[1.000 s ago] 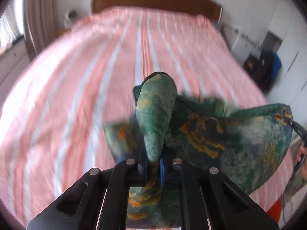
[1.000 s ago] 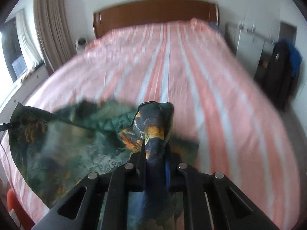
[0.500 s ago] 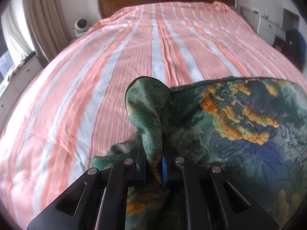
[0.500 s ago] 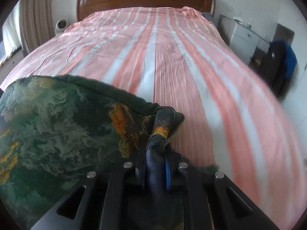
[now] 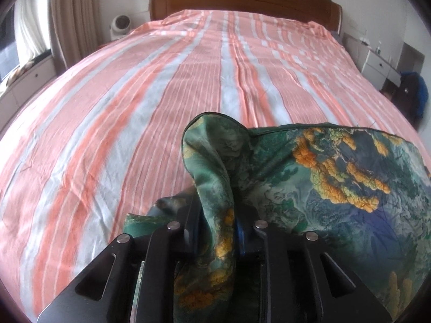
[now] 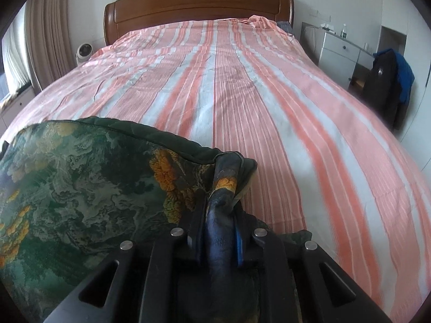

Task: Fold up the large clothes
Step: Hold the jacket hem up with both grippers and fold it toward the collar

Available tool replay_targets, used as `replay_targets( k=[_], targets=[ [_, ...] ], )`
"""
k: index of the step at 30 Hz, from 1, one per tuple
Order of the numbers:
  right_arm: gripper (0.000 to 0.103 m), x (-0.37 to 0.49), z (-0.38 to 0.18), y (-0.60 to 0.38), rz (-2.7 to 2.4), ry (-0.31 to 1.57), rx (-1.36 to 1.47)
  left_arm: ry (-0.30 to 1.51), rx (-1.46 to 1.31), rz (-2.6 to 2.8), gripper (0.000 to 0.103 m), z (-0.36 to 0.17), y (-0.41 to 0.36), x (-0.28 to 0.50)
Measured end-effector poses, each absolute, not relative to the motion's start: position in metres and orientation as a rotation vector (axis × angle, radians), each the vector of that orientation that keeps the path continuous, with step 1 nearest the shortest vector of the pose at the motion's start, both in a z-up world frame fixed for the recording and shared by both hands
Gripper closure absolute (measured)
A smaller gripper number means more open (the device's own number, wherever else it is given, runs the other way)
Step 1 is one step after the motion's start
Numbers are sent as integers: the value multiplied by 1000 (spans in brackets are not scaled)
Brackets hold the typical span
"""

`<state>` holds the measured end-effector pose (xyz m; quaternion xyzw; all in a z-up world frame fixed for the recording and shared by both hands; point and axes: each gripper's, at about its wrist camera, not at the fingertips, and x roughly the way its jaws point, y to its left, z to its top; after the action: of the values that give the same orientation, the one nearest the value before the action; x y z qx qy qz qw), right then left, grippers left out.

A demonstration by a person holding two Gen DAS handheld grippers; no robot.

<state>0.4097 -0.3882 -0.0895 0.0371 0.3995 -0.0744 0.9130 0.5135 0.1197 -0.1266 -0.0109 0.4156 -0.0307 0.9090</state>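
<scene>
A green silky garment with orange and blue print [image 5: 336,188] is stretched between my two grippers over the near end of the bed. My left gripper [image 5: 215,212] is shut on its left corner, which bunches up between the fingers. The cloth spreads to the right of it. In the right wrist view the same garment [image 6: 80,183] spreads to the left. My right gripper [image 6: 219,210] is shut on its right corner, a dark blue bunch. The garment's lower part is hidden below the grippers.
The bed [image 5: 161,94] has a pink and white striped sheet [image 6: 269,94] and a brown wooden headboard [image 6: 199,2]. A small white fan [image 5: 120,25] stands at the left, curtains [image 5: 72,16] beside it. A white cabinet [image 6: 339,53] and dark clothes [image 6: 388,80] stand at the right.
Both grippers have moved with the garment, which went from bunched and blurred to spread taut between them, its top edge level. Both views now face the headboard more squarely.
</scene>
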Motion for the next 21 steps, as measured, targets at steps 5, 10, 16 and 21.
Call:
replay_targets(
  k=[5,10,16,21],
  targets=[
    [84,414,-92,-388,-141,824,100,861,-39,-59,78,-128,121,515],
    [82,415,-92,-388,-141,824,97,859,-34,-57,78,-127,120,513],
    [81,414,-92,-388,-142,822,96,858,-35,-57,77,-127,119,513],
    [81,414,-92,-388,-143,822,94,858,-34,-55,77,-128,119,513]
  ],
)
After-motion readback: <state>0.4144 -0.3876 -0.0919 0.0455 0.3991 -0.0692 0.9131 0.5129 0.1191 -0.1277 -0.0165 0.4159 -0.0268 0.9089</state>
